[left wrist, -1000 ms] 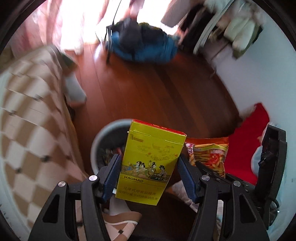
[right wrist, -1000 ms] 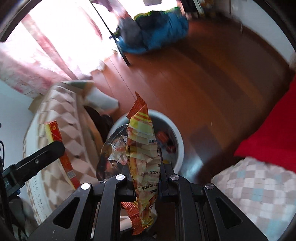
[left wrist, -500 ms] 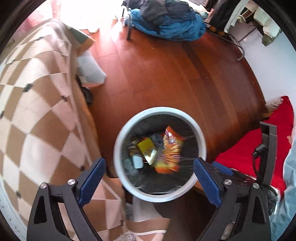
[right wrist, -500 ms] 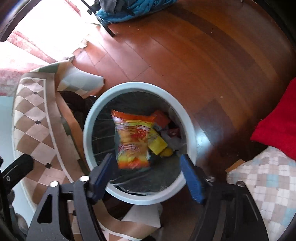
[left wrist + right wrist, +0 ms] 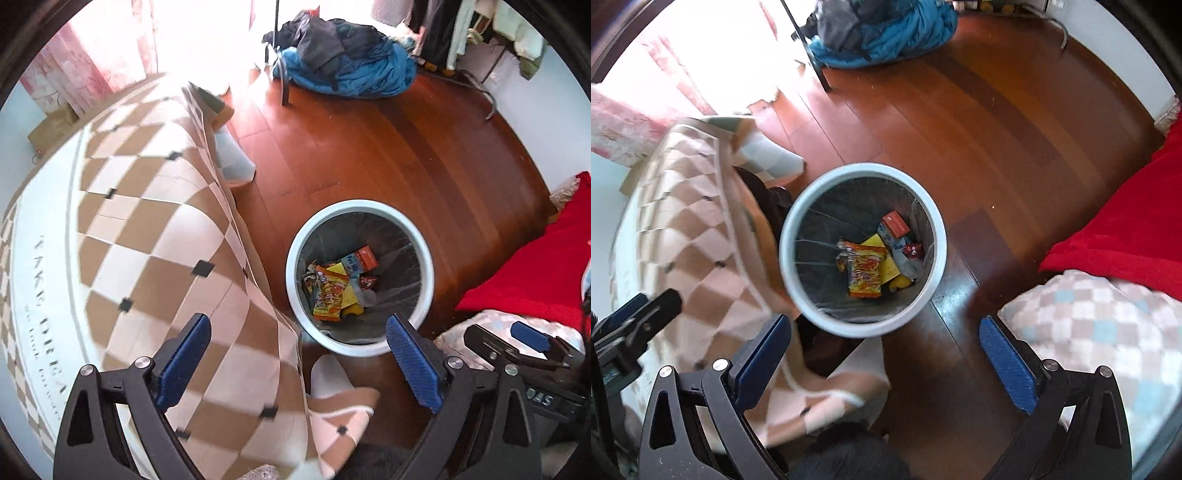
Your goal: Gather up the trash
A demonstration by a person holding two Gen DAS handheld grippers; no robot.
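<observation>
A red-brown wooden floor [image 5: 979, 122] carries a round white bin [image 5: 798, 291], lined with a dark bag, standing close against the edge of a bed draped in a checkered blanket [image 5: 155, 236], with a red cloth [image 5: 1126, 229] off to its other side and a blue heap of clothes [image 5: 354, 70] well away by the window. In the bin lie an orange snack bag [image 5: 865, 271], a yellow box [image 5: 888, 266] and other wrappers. The left gripper [image 5: 299, 354] and the right gripper [image 5: 884, 354] both hang above it, jaws spread wide and holding nothing.
</observation>
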